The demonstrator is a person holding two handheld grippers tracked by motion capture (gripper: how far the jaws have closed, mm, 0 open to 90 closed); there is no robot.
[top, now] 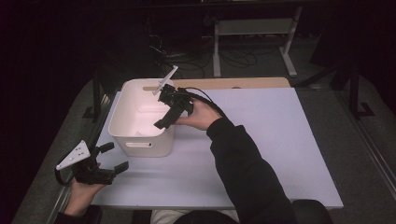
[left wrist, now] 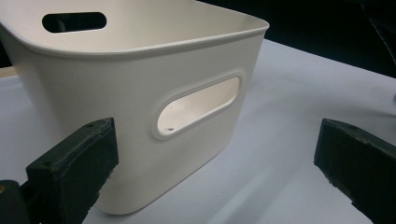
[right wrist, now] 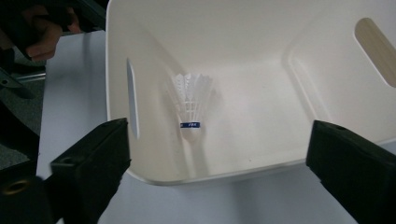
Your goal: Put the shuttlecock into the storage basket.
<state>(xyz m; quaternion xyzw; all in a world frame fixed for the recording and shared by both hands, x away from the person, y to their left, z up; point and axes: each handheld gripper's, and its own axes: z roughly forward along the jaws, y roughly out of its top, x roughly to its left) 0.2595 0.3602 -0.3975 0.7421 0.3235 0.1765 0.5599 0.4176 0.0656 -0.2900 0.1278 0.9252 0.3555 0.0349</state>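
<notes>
On the left, near the front corner of the white bin (top: 140, 122), the left tool (top: 113, 157) sits low over the worktop (top: 261, 140) in the person's left hand (top: 84, 192), its jaws spread wide with nothing between them; in the left gripper view the bin's handle slot faces it just ahead, and it touches neither bin nor worktop. Inside the bin, the shuttlecock (right wrist: 190, 105) lies on the floor close to the wall that carries a handle slot, feathers pointing toward the bin's far wall and the cork with its blue band toward the near rim. Above the bin's right rim the right tool (top: 163, 122) hangs tilted down into the opening, jaws wide apart and empty, the shuttlecock well below them. Judging from this, the drop into the bin looks done: the shuttlecock rests free and nothing grips it. What seems left is drawing the right tool back from over the bin.
</notes>
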